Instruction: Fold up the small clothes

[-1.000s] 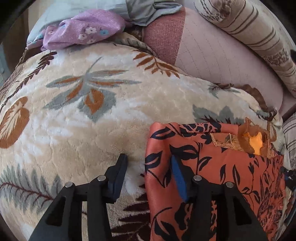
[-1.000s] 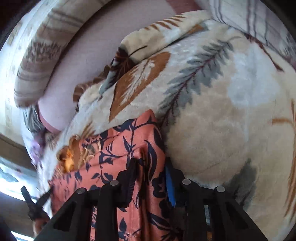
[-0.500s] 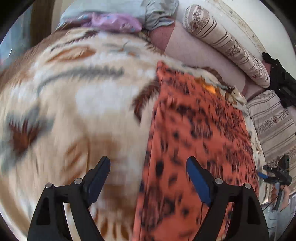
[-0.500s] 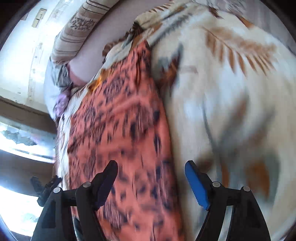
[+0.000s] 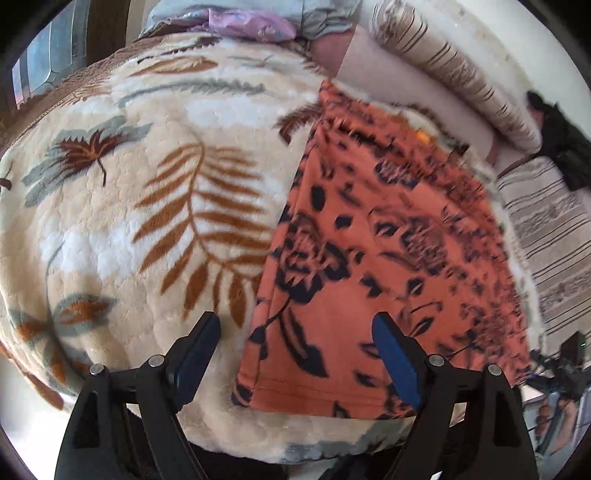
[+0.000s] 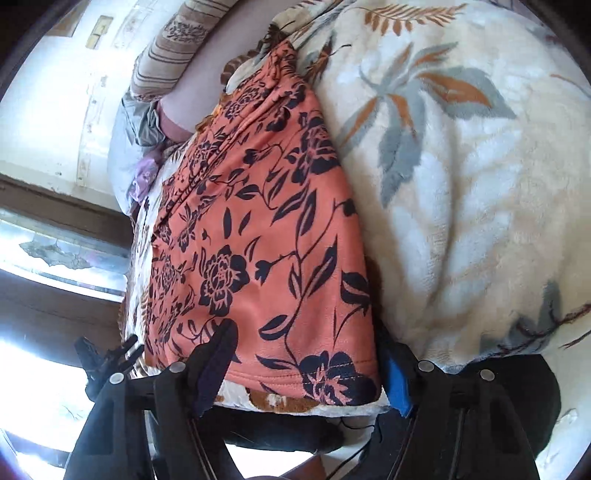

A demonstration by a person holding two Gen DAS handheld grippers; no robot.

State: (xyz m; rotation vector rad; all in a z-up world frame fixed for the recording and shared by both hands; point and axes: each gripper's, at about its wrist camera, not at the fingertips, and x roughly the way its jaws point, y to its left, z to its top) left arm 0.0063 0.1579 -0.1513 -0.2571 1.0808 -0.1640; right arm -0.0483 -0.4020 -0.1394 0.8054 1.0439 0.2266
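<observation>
On the bed's blanket [image 5: 122,236], orange garment [image 5: 373,251] lies flat for folding; left gripper [image 5: 295,350] and right gripper [image 6: 306,365] released, jaws just opened, nothing held.

Leaf-print blanket [image 5: 155,229], striped bolster [image 5: 454,77], sunlit window [image 6: 40,243].

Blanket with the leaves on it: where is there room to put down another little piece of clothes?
The leafy blanket is bare in a wide patch, bordered by the orange flowered garment on one side and the purple and grey clothes pile at the far end. Beyond the garment, toward the striped bolster pillow, it is crowded.
</observation>
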